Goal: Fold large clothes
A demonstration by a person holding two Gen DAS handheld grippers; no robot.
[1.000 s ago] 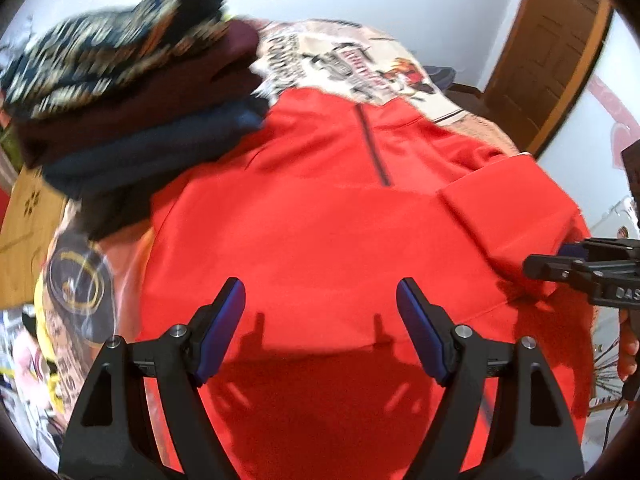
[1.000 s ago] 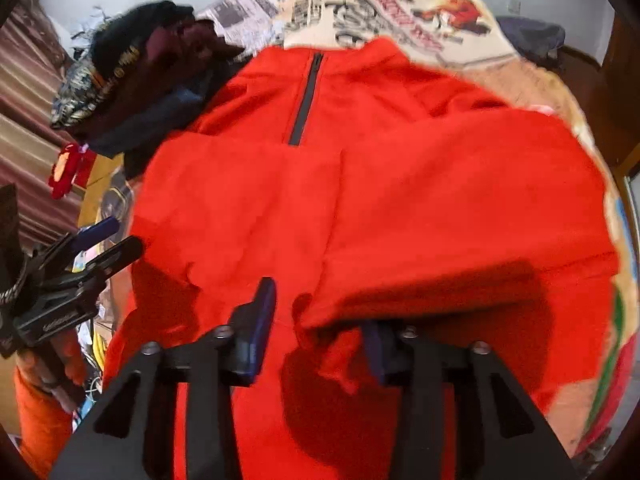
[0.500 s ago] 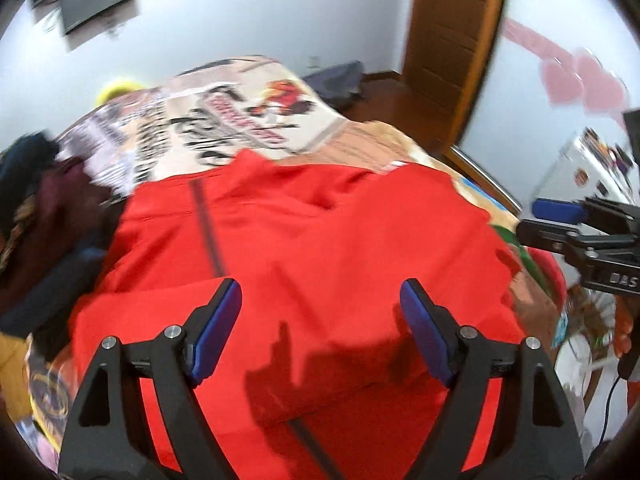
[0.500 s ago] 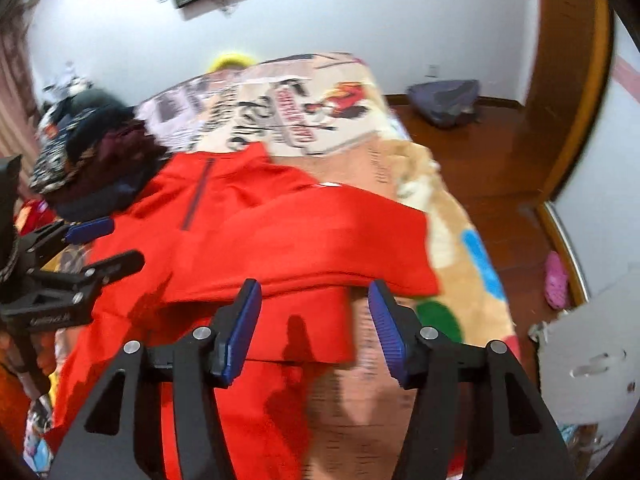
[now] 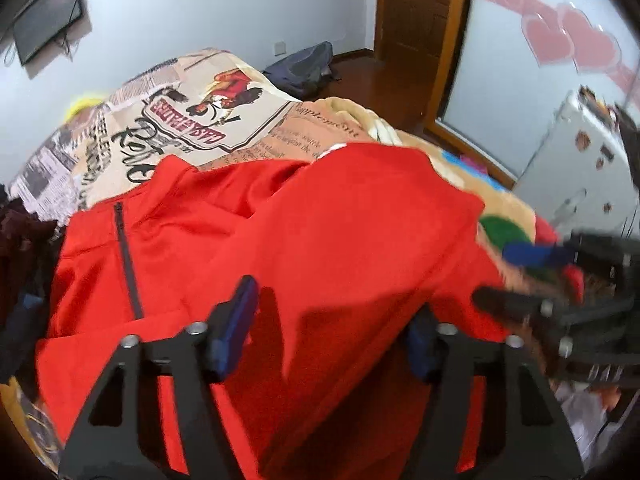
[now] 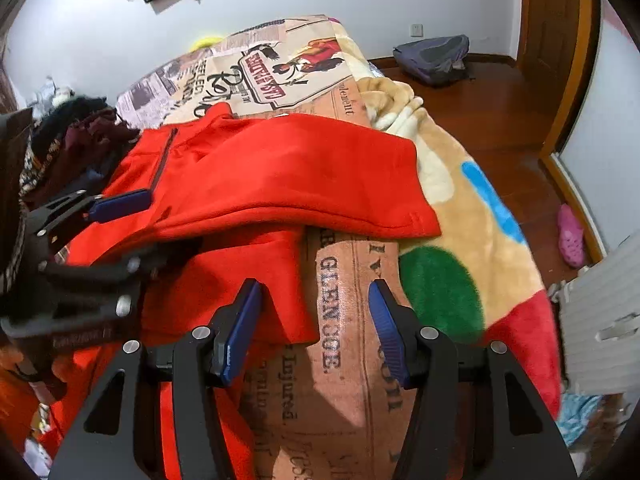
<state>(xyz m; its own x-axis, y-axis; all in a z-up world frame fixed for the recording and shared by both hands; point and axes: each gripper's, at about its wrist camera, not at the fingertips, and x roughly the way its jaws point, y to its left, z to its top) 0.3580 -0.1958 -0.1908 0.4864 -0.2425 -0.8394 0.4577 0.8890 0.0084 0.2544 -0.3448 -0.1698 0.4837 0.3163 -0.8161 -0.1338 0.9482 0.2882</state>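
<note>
Red pullover (image 6: 280,172) lies spread on the bed (image 6: 460,216), sleeve edge folded across, bare blanket free alongside, as the left tongs (image 5: 332,328) are closing astride a fabric fold and the right tongs (image 6: 316,328) hang half-open, holding nothing.

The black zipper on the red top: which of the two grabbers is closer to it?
Left. The left gripper, jaws closing around red top fabric, sits just right of the zipper. The right gripper hangs over the printed bedspread, beyond the hem.
</note>
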